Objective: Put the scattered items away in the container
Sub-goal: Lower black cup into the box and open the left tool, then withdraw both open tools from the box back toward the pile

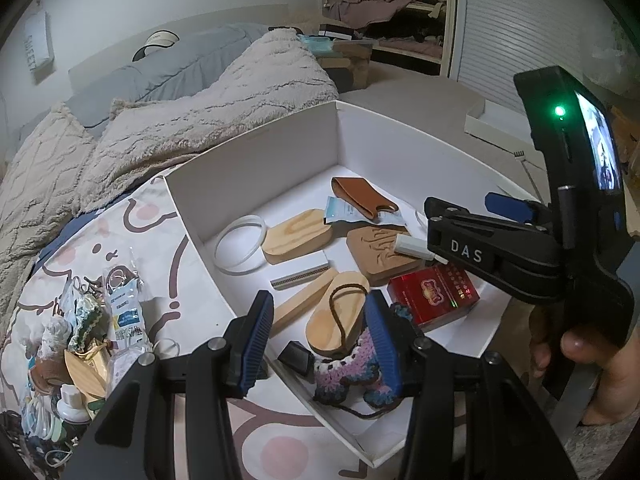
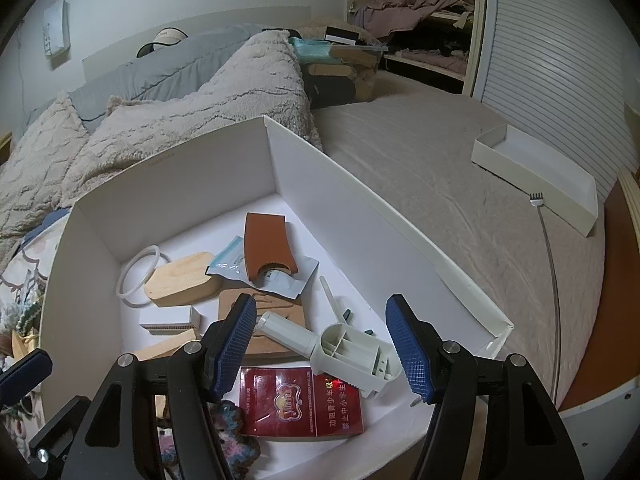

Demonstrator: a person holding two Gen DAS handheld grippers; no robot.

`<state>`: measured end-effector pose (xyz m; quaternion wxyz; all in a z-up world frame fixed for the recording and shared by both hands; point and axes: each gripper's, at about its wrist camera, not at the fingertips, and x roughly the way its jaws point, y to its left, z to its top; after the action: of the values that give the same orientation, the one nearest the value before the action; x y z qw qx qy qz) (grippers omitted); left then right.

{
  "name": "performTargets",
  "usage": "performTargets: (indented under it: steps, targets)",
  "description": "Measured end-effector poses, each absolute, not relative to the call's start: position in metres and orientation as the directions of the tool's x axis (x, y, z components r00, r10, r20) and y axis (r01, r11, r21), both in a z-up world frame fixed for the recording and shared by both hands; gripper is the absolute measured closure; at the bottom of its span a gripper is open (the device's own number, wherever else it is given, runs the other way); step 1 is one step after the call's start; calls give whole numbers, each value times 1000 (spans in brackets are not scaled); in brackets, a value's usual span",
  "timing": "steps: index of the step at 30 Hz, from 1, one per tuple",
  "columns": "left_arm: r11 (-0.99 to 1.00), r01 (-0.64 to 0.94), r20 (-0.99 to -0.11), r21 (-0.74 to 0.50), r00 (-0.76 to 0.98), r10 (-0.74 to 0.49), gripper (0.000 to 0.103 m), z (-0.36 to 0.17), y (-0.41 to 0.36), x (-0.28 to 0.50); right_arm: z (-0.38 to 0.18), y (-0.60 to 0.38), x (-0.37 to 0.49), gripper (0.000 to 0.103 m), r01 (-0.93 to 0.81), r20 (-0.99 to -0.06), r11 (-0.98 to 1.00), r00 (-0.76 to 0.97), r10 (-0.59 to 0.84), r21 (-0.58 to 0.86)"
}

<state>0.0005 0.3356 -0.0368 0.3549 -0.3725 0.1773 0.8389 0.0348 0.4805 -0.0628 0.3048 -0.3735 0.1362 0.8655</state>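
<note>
Between drops: both pairs of fingers empty over the box.

Left view: my left fingers (image 1: 320,344) stand apart over the near wall of the box (image 1: 256,148), holding nothing; the crochet piece (image 1: 352,376) lies in the box below them. The pile (image 1: 84,344) still to be tidied waits on the bed at the left, so I judge the next move is to reach there. Right view: my right fingers (image 2: 328,344) gape, clear of the white case (image 2: 352,352) lying inside.
</note>
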Motion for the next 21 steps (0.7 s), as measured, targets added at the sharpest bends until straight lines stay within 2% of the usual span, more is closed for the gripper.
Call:
performTargets:
  steps: [3,4,5,9,11,12,14,15,16,21]
  targets:
    - [-691,-722,-741,34,-482,467,51,-33,333,1,-60,480,37,36,-628,-721,-778,-545,427,15]
    - [-695,-718,-737,35,-489,467,42,-32,331,1,-59,480,37,36,-626,-720,-779,-547,427,14]
    - [-699,-714,-731,34,-495,470,37,-31,329,1,-58,479,37,36,-623,-718,-782,-549,427,12]
    - [-713,-701,-718,23,-508,476,33,-28,320,-2,-57,476,36,36,-613,-714,-790,-554,428,2]
    - [-728,-686,-701,19,-528,479,19,-25,314,-4,-56,475,36,36,-616,-709,-787,-552,439,-7]
    - [-734,-678,-693,19,-538,479,17,-24,310,-5,-56,474,36,35,-617,-706,-787,-553,443,-11]
    - [-753,-658,-676,21,-564,474,9,-21,304,-8,-55,474,37,24,-619,-699,-785,-554,452,-17]
    - [-761,-649,-670,21,-574,471,8,-20,301,-9,-54,473,37,12,-622,-691,-783,-556,461,-22]
    - [-767,-641,-666,20,-581,468,7,-19,298,-11,-54,472,38,9,-625,-681,-780,-558,474,-30]
    - [-796,-605,-648,3,-608,459,1,-17,281,-22,-51,468,37,9,-618,-662,-785,-571,486,-43]
